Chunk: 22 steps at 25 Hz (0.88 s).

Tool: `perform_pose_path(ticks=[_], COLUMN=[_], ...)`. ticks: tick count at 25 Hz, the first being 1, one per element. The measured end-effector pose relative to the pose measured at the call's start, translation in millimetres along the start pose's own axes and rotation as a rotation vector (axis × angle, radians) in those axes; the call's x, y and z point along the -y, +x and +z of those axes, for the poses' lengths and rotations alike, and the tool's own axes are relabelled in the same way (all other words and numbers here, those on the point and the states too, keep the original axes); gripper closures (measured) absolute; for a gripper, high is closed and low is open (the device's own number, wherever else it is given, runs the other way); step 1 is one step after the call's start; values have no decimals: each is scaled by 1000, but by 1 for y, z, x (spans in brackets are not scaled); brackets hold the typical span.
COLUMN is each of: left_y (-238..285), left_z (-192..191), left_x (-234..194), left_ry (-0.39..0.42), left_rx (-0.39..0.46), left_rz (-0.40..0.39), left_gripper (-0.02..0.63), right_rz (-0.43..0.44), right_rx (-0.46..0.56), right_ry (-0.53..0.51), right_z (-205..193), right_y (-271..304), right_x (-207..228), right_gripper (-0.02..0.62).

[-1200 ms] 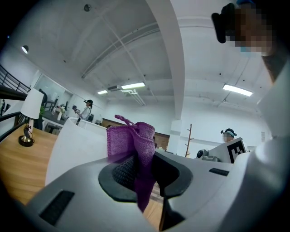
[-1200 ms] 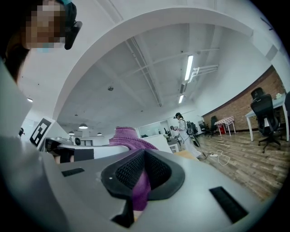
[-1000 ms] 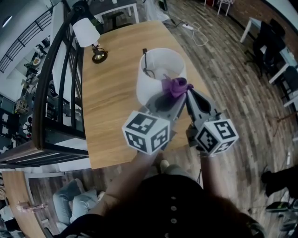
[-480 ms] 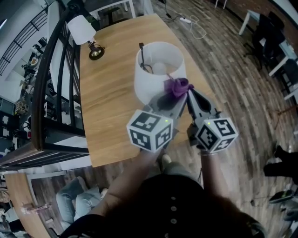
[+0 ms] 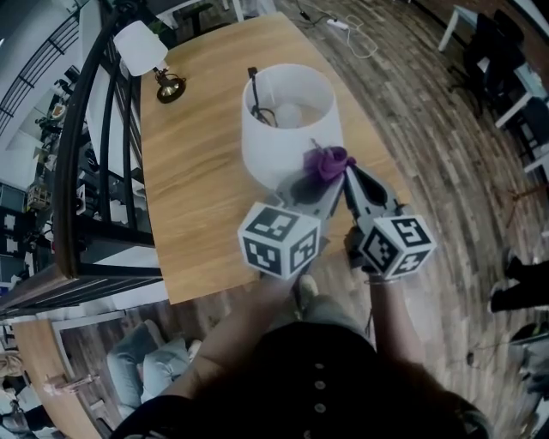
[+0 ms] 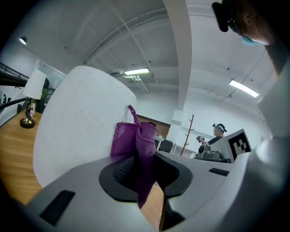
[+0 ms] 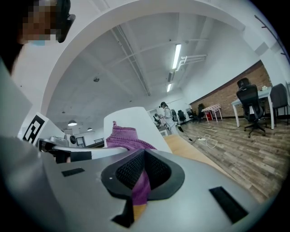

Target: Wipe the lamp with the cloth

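Both the left gripper (image 5: 310, 183) and the right gripper (image 5: 347, 171) are clamped on the knitted purple cloth (image 5: 326, 161), bunched against, seemingly touching, the smooth white drum-shaped lamp (image 5: 273, 141) on the wooden table (image 5: 193, 197).

A wooden table (image 5: 193, 180) stands alongside a black railing (image 5: 84, 146); at its far corner a small side lamp (image 5: 144, 50) with a white shade and brass foot stands upright; plank floor (image 5: 429, 163) spreads to the right; a white power strip (image 5: 336, 24) lies on it beyond the table; a black office chair (image 7: 250, 108) stands at a white desk (image 7: 252, 95) before a brick wall (image 7: 222, 97); a strip light (image 7: 176, 56) hangs overhead.
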State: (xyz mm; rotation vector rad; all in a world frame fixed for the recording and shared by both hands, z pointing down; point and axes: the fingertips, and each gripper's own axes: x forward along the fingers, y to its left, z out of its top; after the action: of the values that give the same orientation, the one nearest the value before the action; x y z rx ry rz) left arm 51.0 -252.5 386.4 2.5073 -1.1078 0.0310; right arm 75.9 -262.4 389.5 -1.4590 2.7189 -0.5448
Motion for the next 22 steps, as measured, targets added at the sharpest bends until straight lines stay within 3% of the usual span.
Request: perform_pose_path(ticks=[22], left_y=[1], left_z=[-59], left_x=[-5], left_ry=[-105], left_rx=[-125], left_rz=[-9], left_gripper=[529], right_rz=[-77], right_rx=[-119], right_ry=[50], right_z=[-54], right_y=[-11], right_x=[12], right_gripper=[583])
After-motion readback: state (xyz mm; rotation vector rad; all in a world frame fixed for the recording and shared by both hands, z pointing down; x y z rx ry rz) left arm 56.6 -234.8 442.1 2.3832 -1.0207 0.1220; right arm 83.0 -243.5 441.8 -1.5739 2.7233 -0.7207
